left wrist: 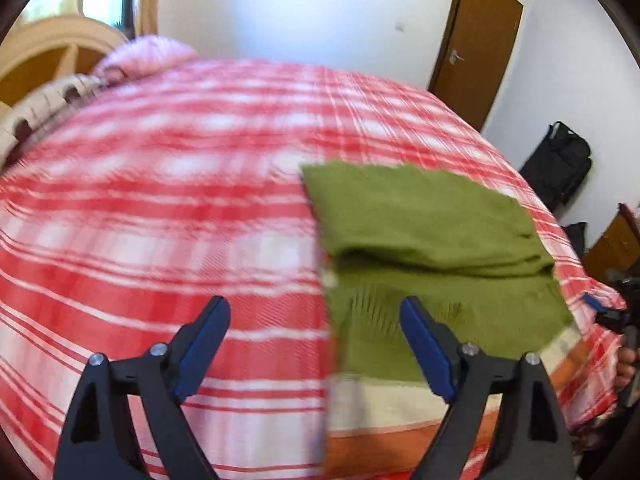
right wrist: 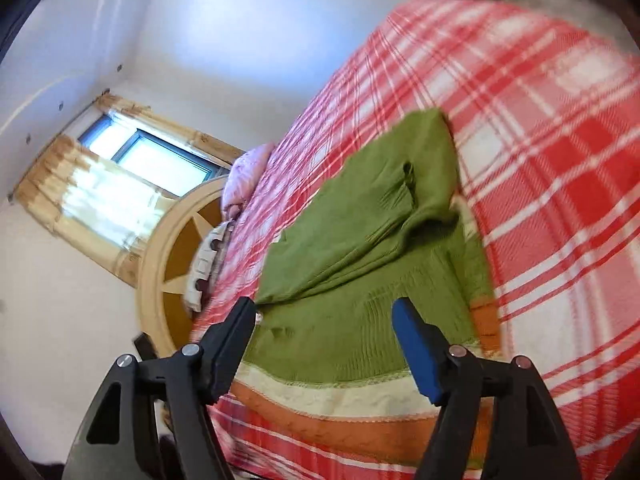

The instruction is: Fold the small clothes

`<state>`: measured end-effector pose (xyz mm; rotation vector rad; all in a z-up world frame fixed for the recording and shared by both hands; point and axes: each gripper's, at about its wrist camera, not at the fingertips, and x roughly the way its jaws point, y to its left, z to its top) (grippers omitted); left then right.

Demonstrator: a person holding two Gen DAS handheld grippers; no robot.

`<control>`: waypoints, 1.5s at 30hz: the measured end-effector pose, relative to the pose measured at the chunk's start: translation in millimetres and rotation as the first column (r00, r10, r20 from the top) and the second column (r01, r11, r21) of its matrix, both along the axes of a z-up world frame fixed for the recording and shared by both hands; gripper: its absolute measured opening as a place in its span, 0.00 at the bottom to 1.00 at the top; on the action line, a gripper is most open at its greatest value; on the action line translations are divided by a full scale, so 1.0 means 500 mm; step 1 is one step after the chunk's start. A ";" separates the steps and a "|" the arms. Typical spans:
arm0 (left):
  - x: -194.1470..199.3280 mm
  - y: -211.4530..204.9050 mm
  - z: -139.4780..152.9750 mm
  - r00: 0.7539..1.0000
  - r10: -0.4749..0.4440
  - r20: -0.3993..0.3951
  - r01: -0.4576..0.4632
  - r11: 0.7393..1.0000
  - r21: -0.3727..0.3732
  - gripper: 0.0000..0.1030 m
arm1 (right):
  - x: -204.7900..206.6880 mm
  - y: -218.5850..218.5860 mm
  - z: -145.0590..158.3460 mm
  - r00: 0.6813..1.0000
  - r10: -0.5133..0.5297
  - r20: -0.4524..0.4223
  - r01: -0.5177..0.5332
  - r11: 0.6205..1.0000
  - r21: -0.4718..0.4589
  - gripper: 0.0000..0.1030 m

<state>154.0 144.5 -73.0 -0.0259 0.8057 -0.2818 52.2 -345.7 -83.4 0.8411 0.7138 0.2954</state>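
Left wrist view: green knit sweater [left wrist: 432,240] lies on the bed, part folded over itself, cream and orange bands at its near hem
Sweater texture: ribbed knit, fold ridge running across its middle [right wrist: 360,240]
Sweater place: on the plaid blanket [left wrist: 180,200], toward the near edge of the bed
Left gripper [left wrist: 316,320]: spread wide, holding nothing, right finger over the sweater's near part, left finger over the blanket
Right gripper [right wrist: 324,316]: spread wide, holding nothing, above the sweater's hem
Blanket: red and white plaid, woven, blurred in both views
Left view only: brown door [left wrist: 476,48], black bag [left wrist: 560,164] by the wall, the other gripper's tip at the right edge
Right view only: window [right wrist: 152,156] with pale curtains
Both views: pink pillow [left wrist: 144,56] by a rounded wooden headboard [right wrist: 164,256]
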 end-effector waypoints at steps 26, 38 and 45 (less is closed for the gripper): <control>0.030 -0.178 -0.115 0.990 -0.124 -0.067 0.135 0.969 0.206 0.86 | 0.085 0.138 -0.100 0.986 0.093 -0.139 -0.166 0.638 -0.752 0.09; 0.022 -0.209 -0.117 0.989 -0.128 -0.078 0.144 0.955 0.260 0.72 | 0.004 0.163 -0.010 0.999 0.025 0.041 0.019 0.590 -0.807 0.09; 0.008 -0.232 -0.113 0.986 -0.157 -0.059 0.168 0.947 0.275 0.31 | 0.008 0.163 -0.017 1.000 0.005 0.023 0.015 0.613 -0.790 0.09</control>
